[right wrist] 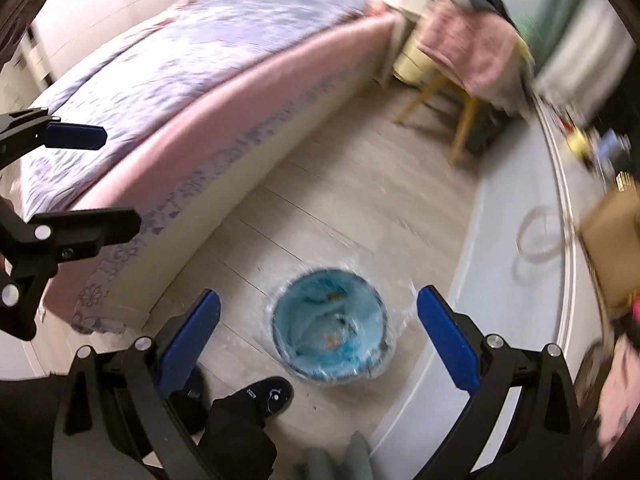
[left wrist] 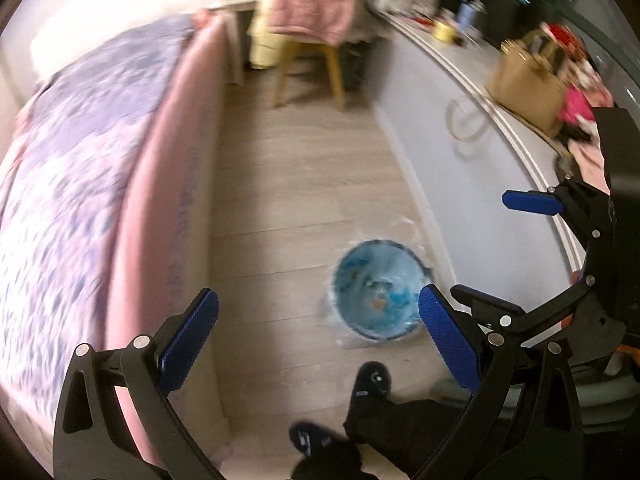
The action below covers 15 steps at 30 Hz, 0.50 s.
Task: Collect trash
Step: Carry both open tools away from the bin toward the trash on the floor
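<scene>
Blue bin (left wrist: 378, 290) with a clear plastic bag (right wrist: 280, 300) inside sits on the wood floor (left wrist: 288, 184), just beside the white cabinet (left wrist: 452, 168) and apart from the pink bed (right wrist: 224, 92). A bit of trash lies in the bottom. Both the left gripper (left wrist: 318, 340) and the right gripper (right wrist: 318, 340) hang above it, jaws spread wide, holding nothing. To do this well, I think they should come down slowly and each pinch the bag's rim on opposite sides.

- Left wrist view looks down from standing height, the blue bin (left wrist: 378, 288) ahead, right of centre.
- Right wrist view looks down likewise, the bin (right wrist: 330, 324) nearly centred.
- Both share the bin, the bed (left wrist: 92, 152) beside it and the floor.
</scene>
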Available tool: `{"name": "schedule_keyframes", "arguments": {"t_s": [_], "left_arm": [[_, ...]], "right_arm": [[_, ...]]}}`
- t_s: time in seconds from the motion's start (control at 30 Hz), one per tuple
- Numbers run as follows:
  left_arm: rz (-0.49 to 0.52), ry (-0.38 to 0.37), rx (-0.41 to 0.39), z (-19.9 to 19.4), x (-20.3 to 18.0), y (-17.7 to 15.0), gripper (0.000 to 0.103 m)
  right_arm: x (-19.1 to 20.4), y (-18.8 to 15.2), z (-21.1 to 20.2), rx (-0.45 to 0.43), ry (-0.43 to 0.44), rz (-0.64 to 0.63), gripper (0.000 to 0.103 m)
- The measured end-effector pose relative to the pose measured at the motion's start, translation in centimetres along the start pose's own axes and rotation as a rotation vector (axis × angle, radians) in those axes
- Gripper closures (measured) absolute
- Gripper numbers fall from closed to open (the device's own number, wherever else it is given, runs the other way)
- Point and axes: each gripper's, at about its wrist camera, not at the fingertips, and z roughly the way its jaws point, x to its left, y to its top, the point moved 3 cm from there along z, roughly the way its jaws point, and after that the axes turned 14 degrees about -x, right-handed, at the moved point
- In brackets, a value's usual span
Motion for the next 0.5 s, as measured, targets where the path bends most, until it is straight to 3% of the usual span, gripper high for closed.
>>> {"name": "schedule_keyframes", "arguments": {"t_s": [0.2,0.5], "left_arm": [[-0.197,0.185,-0.082,-8.3,8.4,-4.9,0.006],[-0.489,0.537,-0.157,-27.2,21.6,-17.4,0.006]], "right_arm": [[11.9,3.9,-1.5,-0.06,0.176,-0.178,0.007],[34.8,7.9,-6.1,-0.176,0.451,-0.374,0.007]]}}
